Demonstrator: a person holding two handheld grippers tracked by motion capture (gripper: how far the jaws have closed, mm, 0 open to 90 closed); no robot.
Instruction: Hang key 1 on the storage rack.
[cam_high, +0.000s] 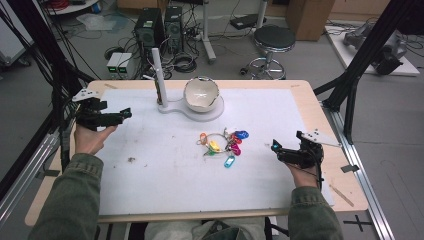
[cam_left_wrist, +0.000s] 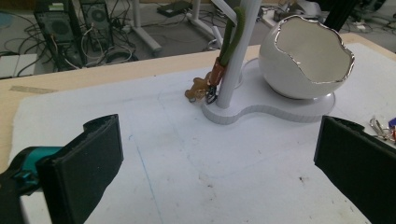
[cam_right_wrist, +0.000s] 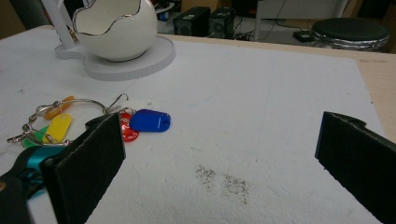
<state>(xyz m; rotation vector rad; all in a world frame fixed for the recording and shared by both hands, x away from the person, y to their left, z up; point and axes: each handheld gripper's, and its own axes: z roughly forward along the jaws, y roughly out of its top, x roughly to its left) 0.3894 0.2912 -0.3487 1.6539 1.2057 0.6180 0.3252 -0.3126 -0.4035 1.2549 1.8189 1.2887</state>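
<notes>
A bunch of coloured key tags on a wire ring (cam_high: 223, 144) lies in the middle of the white mat; the right gripper view has the tags (cam_right_wrist: 93, 122) at its left. A white eggshell-shaped bowl (cam_high: 201, 93) sits on a white stand with an upright post (cam_high: 157, 75); a small brown and green charm (cam_left_wrist: 215, 79) hangs on the post. My left gripper (cam_high: 126, 114) is held open at the table's left side, pointing right towards the stand. My right gripper (cam_high: 275, 147) stands open to the right of the tags, empty.
The white mat (cam_high: 165, 175) covers most of a wooden table (cam_high: 345, 192). Dark smudges (cam_right_wrist: 223, 181) mark the mat. Beyond the far edge are computer towers (cam_high: 159, 26), cables and a round stool (cam_high: 274, 40). Black frame struts (cam_high: 357, 60) rise at both sides.
</notes>
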